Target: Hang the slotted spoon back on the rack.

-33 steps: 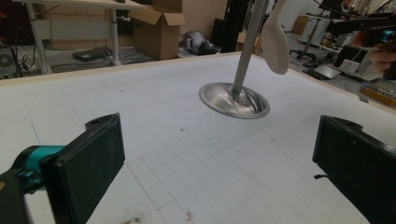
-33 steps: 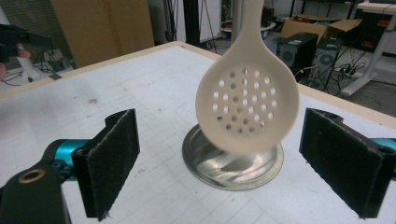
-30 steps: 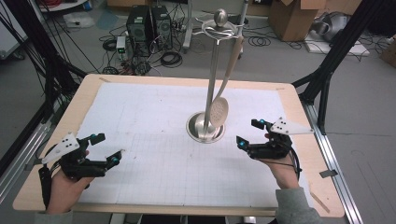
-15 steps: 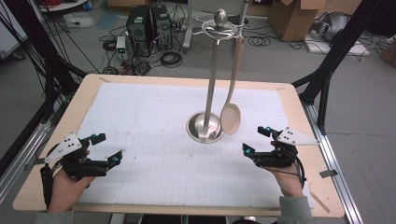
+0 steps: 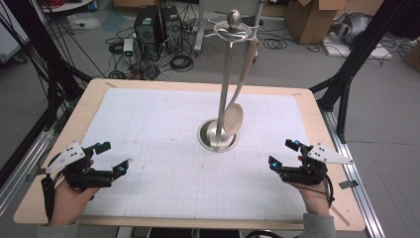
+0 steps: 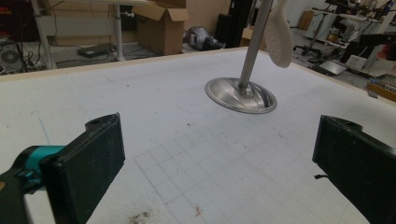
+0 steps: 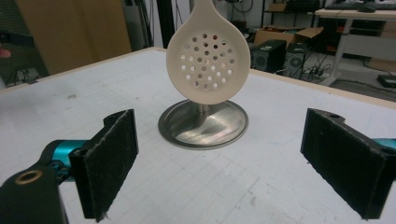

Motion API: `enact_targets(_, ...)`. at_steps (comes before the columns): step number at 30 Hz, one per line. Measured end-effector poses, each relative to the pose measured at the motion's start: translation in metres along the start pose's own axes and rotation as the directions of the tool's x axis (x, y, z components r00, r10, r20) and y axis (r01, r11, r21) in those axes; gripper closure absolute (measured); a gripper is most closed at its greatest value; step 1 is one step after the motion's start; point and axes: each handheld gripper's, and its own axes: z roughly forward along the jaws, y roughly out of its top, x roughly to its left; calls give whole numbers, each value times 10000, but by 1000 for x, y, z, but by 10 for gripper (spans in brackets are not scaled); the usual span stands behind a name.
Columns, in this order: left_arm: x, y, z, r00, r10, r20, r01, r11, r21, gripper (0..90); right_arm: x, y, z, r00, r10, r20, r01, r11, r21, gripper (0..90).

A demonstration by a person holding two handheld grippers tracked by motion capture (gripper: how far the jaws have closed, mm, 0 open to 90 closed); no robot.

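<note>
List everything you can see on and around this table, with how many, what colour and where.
Skimmer spoon: one, cream, hanging from the stand's top hook.
Stand: one, silver metal, round base right of the table's middle.
Mat: one, white with a grid, covering the table.
Table: one, light wood edge.
Computer towers: two, black, on the floor behind.
Cardboard boxes: brown, floor at back right.
Left gripper: one, black, open, near left corner.
Right gripper: one, black, open, near right corner.

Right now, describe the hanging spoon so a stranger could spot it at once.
On the white mat, right of centre, stands a metal stand with a round base. From its top hangs the cream skimmer spoon, its round perforated head just above the base; nothing else there is cream-coloured or full of holes.
</note>
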Motion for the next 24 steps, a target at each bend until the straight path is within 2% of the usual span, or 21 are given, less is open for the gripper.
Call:
enact_targets(2, 1, 0, 0, 10000, -5, -12, 5, 10000, -6, 26, -3, -2, -4, 9999, 30, 159, -30, 10000, -39, 102)
enact_targets(10, 3, -1, -3, 10000, -26, -43, 26, 10000, -51, 26, -12, -9, -20, 9993, 189, 318, -186, 9998, -98, 102)
enact_targets(16, 8, -1, -9, 10000, 65, -65, -66, 9999, -105, 27, -19, -15, -35, 9992, 324, 249, -322, 9994, -87, 102)
enact_targets(24, 19, -4, -19, 9996, -89, -258, 81, 9995, -303, 27, -29, -19, -52, 9956, 606, 714, -584, 9978, -322, 102)
